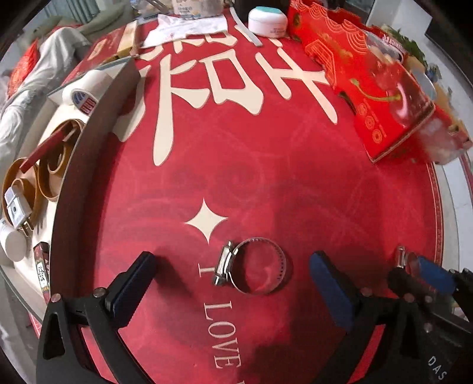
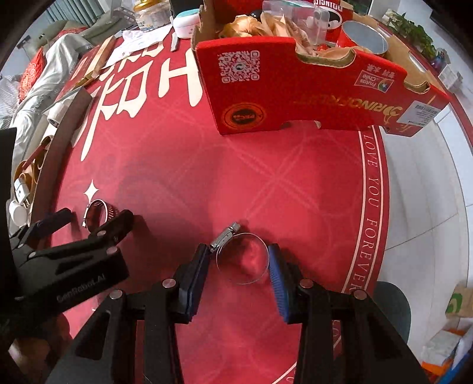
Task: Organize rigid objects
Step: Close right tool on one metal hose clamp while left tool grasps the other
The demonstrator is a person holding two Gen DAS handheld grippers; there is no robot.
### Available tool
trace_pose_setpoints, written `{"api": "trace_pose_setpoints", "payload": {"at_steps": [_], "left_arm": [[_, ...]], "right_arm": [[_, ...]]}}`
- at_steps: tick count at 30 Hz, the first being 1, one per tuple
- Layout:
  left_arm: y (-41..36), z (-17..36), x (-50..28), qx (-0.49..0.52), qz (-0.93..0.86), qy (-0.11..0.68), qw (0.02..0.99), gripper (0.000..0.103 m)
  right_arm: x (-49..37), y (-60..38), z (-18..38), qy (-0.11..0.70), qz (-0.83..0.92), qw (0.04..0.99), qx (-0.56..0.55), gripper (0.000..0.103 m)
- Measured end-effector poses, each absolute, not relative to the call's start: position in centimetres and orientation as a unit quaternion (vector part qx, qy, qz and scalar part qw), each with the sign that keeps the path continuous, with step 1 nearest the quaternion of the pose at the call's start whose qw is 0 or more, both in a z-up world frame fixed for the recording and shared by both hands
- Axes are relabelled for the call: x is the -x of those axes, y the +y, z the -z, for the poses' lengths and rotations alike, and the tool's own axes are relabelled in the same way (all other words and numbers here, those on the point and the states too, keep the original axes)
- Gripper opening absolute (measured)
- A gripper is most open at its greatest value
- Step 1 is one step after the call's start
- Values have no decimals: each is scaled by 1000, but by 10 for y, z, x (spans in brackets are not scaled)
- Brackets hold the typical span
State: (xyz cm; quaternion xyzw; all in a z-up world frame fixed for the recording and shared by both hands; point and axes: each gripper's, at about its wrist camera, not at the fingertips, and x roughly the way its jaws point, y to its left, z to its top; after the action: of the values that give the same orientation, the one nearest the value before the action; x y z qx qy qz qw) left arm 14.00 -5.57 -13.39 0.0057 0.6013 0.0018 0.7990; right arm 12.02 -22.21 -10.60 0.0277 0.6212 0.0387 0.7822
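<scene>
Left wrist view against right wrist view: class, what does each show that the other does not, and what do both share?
Only the left wrist view: the mat's I LOVE lettering.

Only the right wrist view: the QR code on the red box, and the right tool shut on a hose clamp.

Both: the red mat, the star, the other hose clamp between the left tool's open pads.

Open red mat [image 2: 183,177] is seen across the middle, bare between the near edge and the red cardboard box [image 2: 295,97]. The far right side is blocked by that box, which is filled with jars and packaging. The left flank is walled by a dark raised rim [image 1: 77,165], with tape rolls [image 1: 50,174] and a plug behind it. Two hose clamps lie low on the near mat: one [image 1: 254,265] flat between the spread fingers of the left gripper [image 1: 230,283], the other [image 2: 241,257] pinched by the right gripper [image 2: 239,265]. The two grippers stand close side by side, little passage left between them. Far edge crowded by a white jar [image 1: 267,22] and papers.
</scene>
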Motion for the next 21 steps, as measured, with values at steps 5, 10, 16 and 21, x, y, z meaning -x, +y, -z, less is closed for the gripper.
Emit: {"api": "trace_pose_setpoints", "payload": {"at_steps": [5,10,16,21], "left_arm": [[-52,119,-123,-8,5,590,807,46],[-28,112,-95,31,-15,601,798,47],[-8,91,-48,41,-34,581,812,47],[1,74,-15,42,-53,561,825,47]], "right_arm": [[-110,-213,97,614,-50,788,-26,42],[-97,-201,87,606,-66,792,-18,42],[-79,-179,82,603,-92,793,-3,42],[-55,-153,81,603,-119,788,17,42]]}}
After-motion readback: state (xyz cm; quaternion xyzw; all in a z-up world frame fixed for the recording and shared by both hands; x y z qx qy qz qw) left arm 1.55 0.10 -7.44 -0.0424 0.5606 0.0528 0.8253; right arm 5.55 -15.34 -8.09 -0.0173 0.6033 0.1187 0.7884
